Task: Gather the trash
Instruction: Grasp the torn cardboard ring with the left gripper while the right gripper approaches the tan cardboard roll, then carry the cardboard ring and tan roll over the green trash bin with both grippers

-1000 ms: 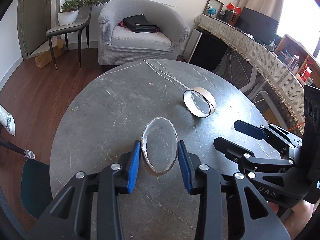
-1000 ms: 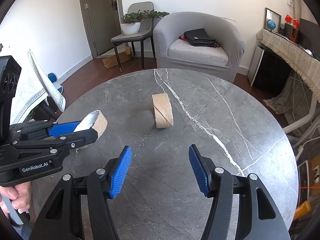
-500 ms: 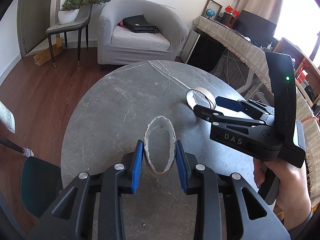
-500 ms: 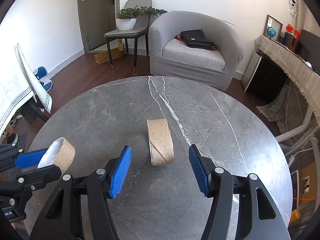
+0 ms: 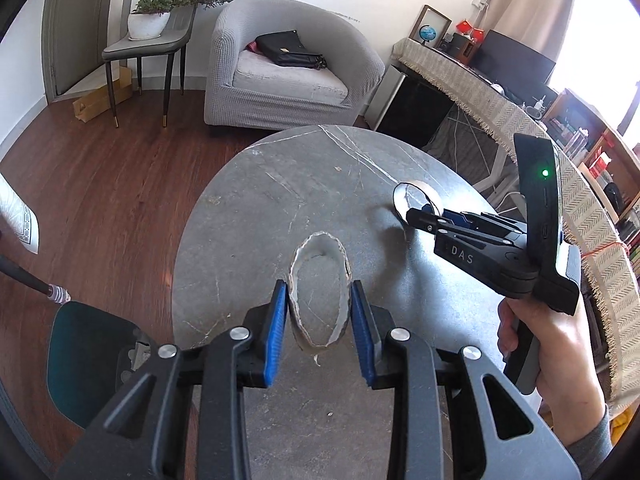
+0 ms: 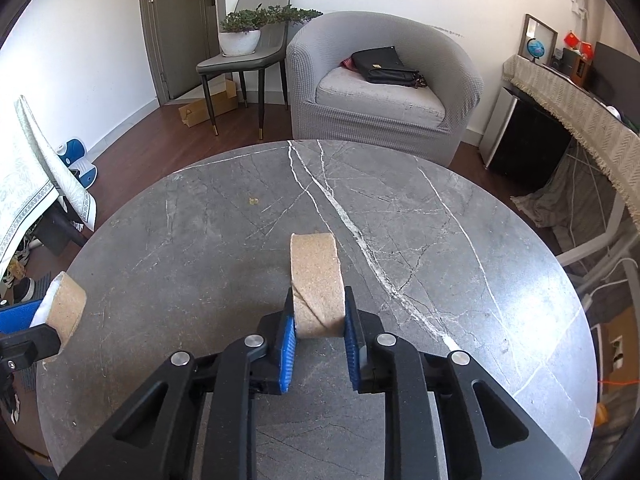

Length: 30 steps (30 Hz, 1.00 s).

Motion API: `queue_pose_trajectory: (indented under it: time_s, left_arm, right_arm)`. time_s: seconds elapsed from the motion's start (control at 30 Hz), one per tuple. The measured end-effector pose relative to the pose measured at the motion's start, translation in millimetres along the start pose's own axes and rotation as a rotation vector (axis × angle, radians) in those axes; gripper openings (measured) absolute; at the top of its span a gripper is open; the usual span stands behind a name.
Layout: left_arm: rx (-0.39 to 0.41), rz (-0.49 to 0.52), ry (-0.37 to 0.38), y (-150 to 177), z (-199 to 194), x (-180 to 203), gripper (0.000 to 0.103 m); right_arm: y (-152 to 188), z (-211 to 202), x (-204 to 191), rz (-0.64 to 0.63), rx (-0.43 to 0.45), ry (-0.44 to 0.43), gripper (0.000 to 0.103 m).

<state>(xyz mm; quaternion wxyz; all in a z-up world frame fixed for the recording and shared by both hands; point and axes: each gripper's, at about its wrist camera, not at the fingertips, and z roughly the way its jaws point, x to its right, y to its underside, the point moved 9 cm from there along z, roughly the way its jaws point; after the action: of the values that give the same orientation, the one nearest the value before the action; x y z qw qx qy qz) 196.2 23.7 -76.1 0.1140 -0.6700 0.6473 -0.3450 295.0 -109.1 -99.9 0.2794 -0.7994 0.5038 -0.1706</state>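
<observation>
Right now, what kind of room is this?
Likely a home living room: a grey armchair with a black bag on it, a round marble table, and a potted plant on a chair by the door.

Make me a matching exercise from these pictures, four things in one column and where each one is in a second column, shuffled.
Things:
1. squashed cardboard ring
2. round cardboard ring
3. black bag
4. potted plant

Places:
A. on the grey armchair
B. on the grey chair by the door
C. between the left gripper's jaws
D. between the right gripper's jaws, on the marble table

Pairs: 1-C, 2-D, 3-A, 4-B
</observation>
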Motion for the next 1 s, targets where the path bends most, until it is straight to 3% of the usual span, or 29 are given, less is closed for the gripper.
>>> queue_pose_trajectory:
  time_s: [0.23,0.53,1.0]
  left_arm:
    - [0.015,0.027,-0.049,7.2,-25.3,-19.1,0.034]
    - [0.039,0.055,-0.128,22.8,-63.1,-53.0,0.035]
    - [0.073,-0.038,-0.272,32.8,-99.4,-141.1,0.035]
  right_arm:
    - [5.6,-27.2,-18.2,0.035,0.040,-0.046,0.021]
    - [10.0,-60.8,-84.3,0.001,0.080,-0.129,0.021]
    - [20.3,-49.5,-192.5,-0.094,0.054,-0.233,0.021]
